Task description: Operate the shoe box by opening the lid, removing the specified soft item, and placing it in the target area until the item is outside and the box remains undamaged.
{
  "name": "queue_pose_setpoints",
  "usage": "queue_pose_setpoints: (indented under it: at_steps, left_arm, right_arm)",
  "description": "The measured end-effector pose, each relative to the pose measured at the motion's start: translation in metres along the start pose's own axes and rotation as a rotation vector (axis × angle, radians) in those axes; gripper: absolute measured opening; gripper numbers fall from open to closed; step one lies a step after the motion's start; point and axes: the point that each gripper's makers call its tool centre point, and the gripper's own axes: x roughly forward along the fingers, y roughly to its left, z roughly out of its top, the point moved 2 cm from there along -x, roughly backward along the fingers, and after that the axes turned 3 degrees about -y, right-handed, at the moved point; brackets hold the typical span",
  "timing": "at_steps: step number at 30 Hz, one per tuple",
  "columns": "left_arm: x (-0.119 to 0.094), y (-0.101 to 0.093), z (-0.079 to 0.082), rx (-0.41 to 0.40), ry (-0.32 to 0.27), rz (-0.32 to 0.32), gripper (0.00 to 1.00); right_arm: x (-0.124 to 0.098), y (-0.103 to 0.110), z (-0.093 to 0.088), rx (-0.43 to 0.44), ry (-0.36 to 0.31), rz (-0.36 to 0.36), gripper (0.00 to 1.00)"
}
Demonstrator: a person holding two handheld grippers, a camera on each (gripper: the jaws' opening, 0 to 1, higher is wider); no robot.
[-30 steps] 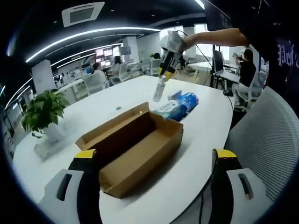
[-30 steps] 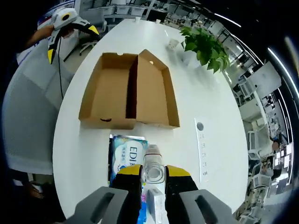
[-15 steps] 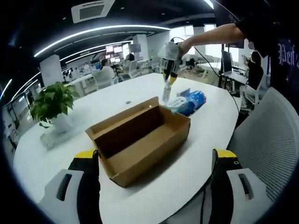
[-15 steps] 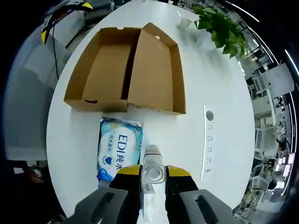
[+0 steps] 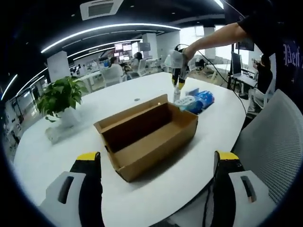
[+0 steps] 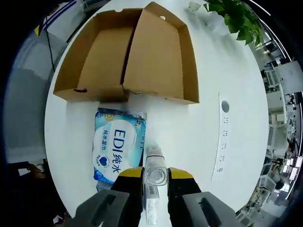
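Our right gripper [image 6: 155,176], clamped on a clear bottle [image 6: 154,177], hangs just right of the wipes pack [image 6: 118,144]; left gripper [image 5: 156,172] spread wide.

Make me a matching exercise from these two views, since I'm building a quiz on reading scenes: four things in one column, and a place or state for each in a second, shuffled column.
Things:
1. cardboard box
2. blue wipes pack
3. clear bottle
4. potted plant

Places or states:
A. clamped between the right gripper's jaws
B. lid open, nothing visible inside
C. lying flat on the white table, just outside the box
D. standing on the table beyond the box, seen from the left gripper view

Pairs: 1-B, 2-C, 3-A, 4-D
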Motion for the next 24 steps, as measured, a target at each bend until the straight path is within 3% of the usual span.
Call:
queue_pose_setpoints:
  at_steps: [15, 24]
  left_arm:
    - [0.004, 0.008, -0.006, -0.016, 0.027, 0.017, 0.92]
    - [0.009, 0.015, -0.006, -0.024, 0.043, 0.039, 0.83]
  right_arm:
    - [-0.003, -0.005, 0.000, 0.015, -0.015, 0.002, 0.17]
    - [-0.006, -0.008, 0.000, 0.023, -0.020, -0.013, 0.20]
